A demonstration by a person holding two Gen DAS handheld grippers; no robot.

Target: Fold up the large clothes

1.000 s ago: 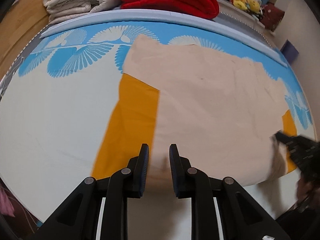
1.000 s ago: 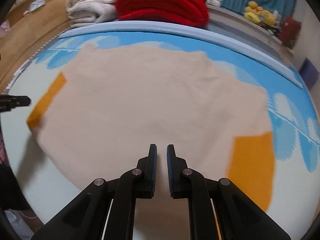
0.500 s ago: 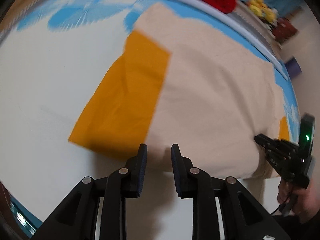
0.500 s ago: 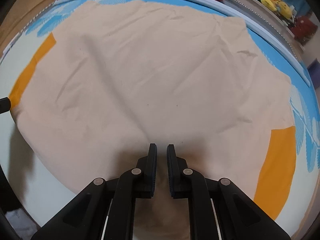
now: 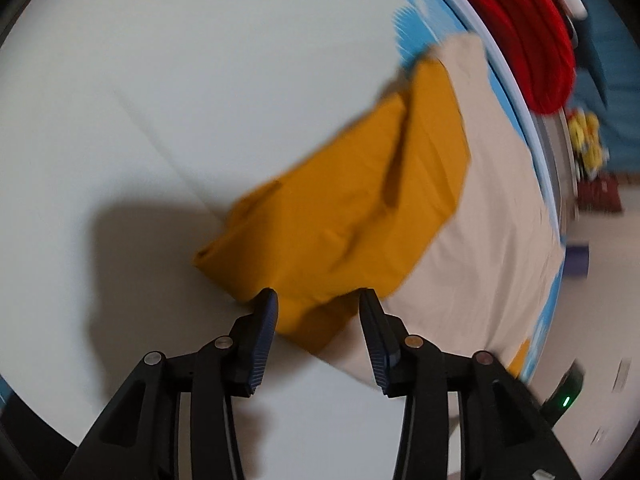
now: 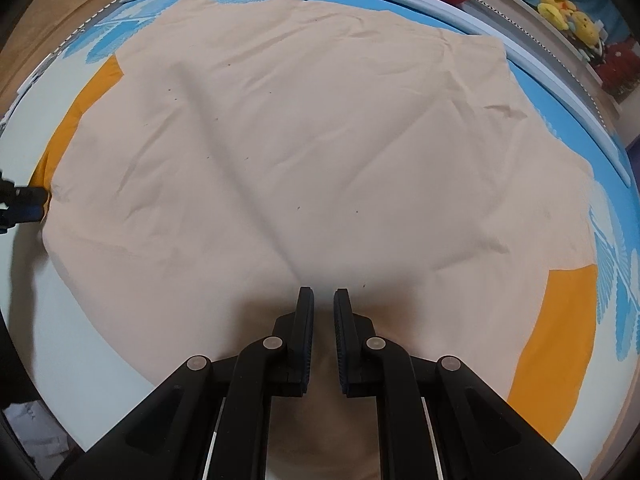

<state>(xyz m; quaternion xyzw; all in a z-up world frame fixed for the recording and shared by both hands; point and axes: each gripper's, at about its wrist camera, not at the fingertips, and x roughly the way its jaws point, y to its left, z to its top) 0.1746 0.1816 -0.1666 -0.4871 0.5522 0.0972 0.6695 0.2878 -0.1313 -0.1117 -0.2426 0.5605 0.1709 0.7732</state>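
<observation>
Orange sleeve [image 5: 352, 216] edge between left gripper [image 5: 318, 300] fingers.

a white bed sheet printed with blue leaves [image 6: 616, 296] covers the bed, a folded red knitted blanket [image 5: 532, 40] and yellow plush toys [image 6: 568, 12] beyond it, by a teal curtain [image 5: 616, 80].

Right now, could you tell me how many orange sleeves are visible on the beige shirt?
2: the left sleeve lies at the shirt's left edge by the left gripper; the right sleeve lies flat at lower right.
</observation>
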